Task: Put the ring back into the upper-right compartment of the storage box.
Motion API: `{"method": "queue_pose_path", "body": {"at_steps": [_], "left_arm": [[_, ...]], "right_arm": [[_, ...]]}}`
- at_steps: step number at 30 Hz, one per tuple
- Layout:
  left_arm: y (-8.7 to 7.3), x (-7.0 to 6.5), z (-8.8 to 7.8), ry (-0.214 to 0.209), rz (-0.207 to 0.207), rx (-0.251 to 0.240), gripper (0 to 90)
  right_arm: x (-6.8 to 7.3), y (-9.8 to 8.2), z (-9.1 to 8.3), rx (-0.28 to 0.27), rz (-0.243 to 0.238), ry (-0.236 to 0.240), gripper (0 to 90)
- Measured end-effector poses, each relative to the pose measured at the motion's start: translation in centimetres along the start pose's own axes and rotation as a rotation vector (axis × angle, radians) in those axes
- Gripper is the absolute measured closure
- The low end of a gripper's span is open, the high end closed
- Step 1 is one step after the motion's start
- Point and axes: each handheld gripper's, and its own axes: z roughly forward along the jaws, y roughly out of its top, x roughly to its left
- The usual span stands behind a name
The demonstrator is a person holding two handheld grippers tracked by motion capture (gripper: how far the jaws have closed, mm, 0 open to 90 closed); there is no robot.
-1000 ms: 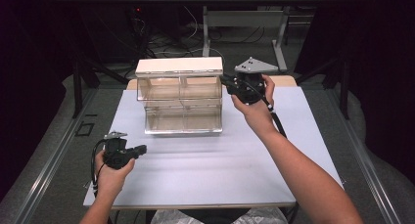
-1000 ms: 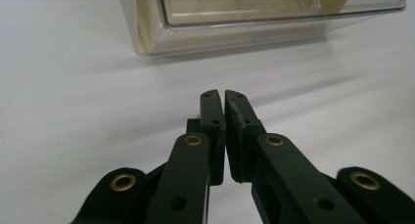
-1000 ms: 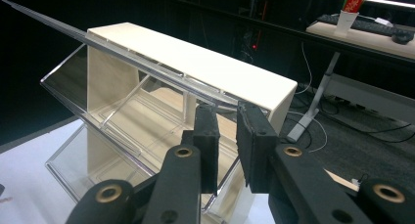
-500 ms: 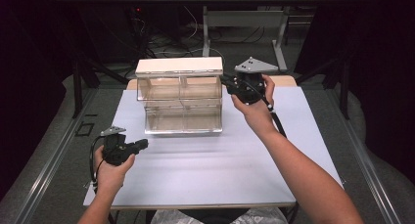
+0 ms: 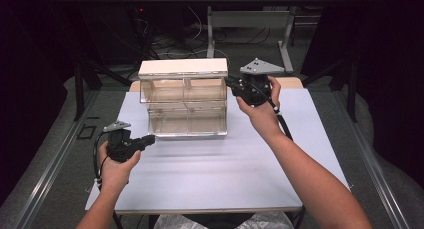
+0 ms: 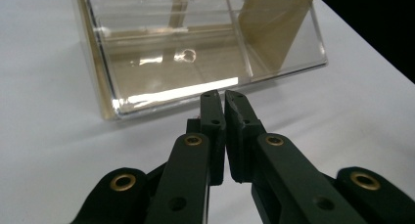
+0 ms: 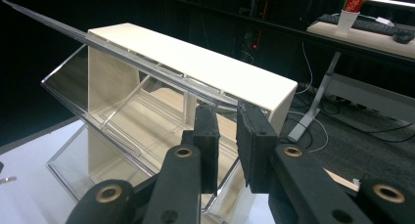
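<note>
The bench (image 5: pixel 210 174) carries a white sheet, and its bare front half lies between the person's two forearms. Toward the far middle of the bench stands a clear plastic bin cabinet (image 5: pixel 185 101) with a cream top, two rows of tilting bins one above the other, each row split by a divider. In the right gripper view the upper bin (image 7: pixel 122 111) is tipped open, its clear front leaning outward and its thin top edge running up to the left; the lower bin sits beneath it, also slanted.

The right hand-held gripper (image 5: pixel 231 84) is held level at the cabinet's upper right corner, its grey three-cornered plate on top and its cable trailing down along the forearm. Its jaws stand narrow, with a slim gap between the pads, and the clear edge of the upper bin passes right at their tips; whether the pads pinch that edge cannot be told.

The left hand-held gripper (image 5: pixel 150 139) is held over the bench's left part, just in front of the cabinet's lower left corner and apart from it. Its jaws are pressed together with nothing between them, pointing at the clear front of the lower bin (image 6: pixel 195 62).
</note>
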Motion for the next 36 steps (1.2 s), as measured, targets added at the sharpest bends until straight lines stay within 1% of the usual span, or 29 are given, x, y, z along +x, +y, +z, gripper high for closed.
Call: {"method": "queue_pose_path", "body": {"at_steps": [1,3,4,6,7,11,12,13,14,15,18,25,26,27,29,31,32,33,36], "left_arm": [[0.2,-0.1,0.0,0.0,0.003,-0.009,87.7],[0.8,-0.4,-0.1,-0.007,0.014,-0.005,87.7],[1.0,-0.5,-0.1,-0.003,0.016,-0.016,87.7],[1.5,-0.8,-0.3,-0.013,0.025,-0.016,87.7],[1.7,-0.9,-0.3,-0.012,0.028,-0.024,87.7],[2.7,-1.3,-0.4,-0.024,0.038,-0.027,87.7],[2.9,-1.4,-0.4,-0.025,0.042,-0.034,87.7],[3.1,-1.5,-0.4,-0.029,0.045,-0.029,87.7],[3.3,-1.7,-0.3,-0.029,0.044,-0.041,87.7],[3.6,-1.8,-0.3,-0.033,0.05,-0.037,87.7],[4.3,-2.3,-0.2,-0.036,0.057,-0.043,87.7],[6.2,-3.3,0.2,-0.042,0.09,-0.059,87.7],[6.4,-3.4,0.3,-0.045,0.089,-0.061,87.7],[6.7,-3.4,0.3,-0.045,0.103,-0.057,87.7],[7.1,-3.6,0.5,-0.051,0.097,-0.071,87.6],[7.5,-3.7,0.6,-0.051,0.096,-0.07,87.7],[7.7,-3.8,0.8,-0.058,0.087,-0.084,87.6],[7.9,-3.9,0.8,-0.059,0.084,-0.077,87.6],[8.4,-4.1,1.0,-0.064,0.092,-0.084,87.6]], "right_arm": [[0.0,0.0,0.0,0.003,0.0,0.0,79.4],[-0.1,0.1,0.0,0.003,-0.003,0.004,79.5],[-0.1,0.1,0.0,0.003,-0.002,0.004,79.5],[-0.1,0.1,0.0,0.002,-0.002,0.004,79.5],[-0.1,0.1,0.0,0.002,-0.002,0.004,79.5],[-0.1,0.1,0.0,0.001,-0.002,0.003,79.5],[-0.1,0.1,0.0,0.001,-0.003,0.004,79.5],[-0.1,0.1,0.0,0.001,-0.003,0.004,79.4],[-0.1,0.1,0.0,0.001,-0.003,0.004,79.5],[-0.1,0.1,0.0,0.001,-0.002,0.004,79.5],[-0.1,0.1,0.0,0.0,-0.002,0.004,79.5],[-0.1,0.1,0.0,-0.001,-0.001,0.002,79.4],[-0.1,0.1,0.0,-0.001,-0.001,0.002,79.4],[-0.1,0.1,0.0,-0.001,-0.001,0.003,79.5],[-0.1,0.1,0.0,-0.001,-0.001,0.002,79.4],[0.0,0.1,0.0,-0.001,0.0,0.001,79.4],[-0.1,0.1,0.0,-0.001,0.0,0.002,79.4],[-0.1,0.1,0.0,-0.001,0.001,0.003,79.4],[-0.1,0.1,0.0,-0.001,0.0,0.002,79.4]]}}
